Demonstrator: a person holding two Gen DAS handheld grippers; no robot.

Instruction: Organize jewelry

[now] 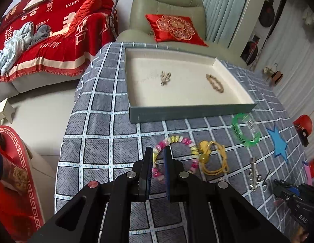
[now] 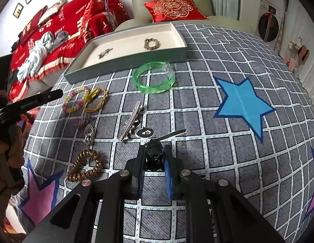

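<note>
A shallow cream-lined tray (image 1: 189, 112) (image 2: 124, 61) holds a small pendant (image 1: 165, 77) and a brown bracelet (image 1: 214, 83). On the checked cloth lie a pink-yellow bead bracelet (image 1: 177, 139) (image 2: 73, 99), a yellow cord bracelet (image 1: 212, 158) (image 2: 96, 99), a green bangle (image 1: 246, 129) (image 2: 154, 77), a silver hair clip (image 2: 131, 121) and a copper coil tie (image 2: 86, 166). My left gripper (image 1: 159, 151) is nearly shut around the bead bracelet's left side. My right gripper (image 2: 155, 151) is shut on a black coil hair tie (image 2: 154, 155).
Blue star (image 2: 242, 103) and pink star (image 2: 41, 198) stickers lie on the cloth. A heart pendant (image 2: 89, 134) and a small black piece (image 2: 144, 132) lie mid-table. A green armchair (image 1: 167, 6) and a red-covered sofa (image 1: 55, 36) stand behind the table.
</note>
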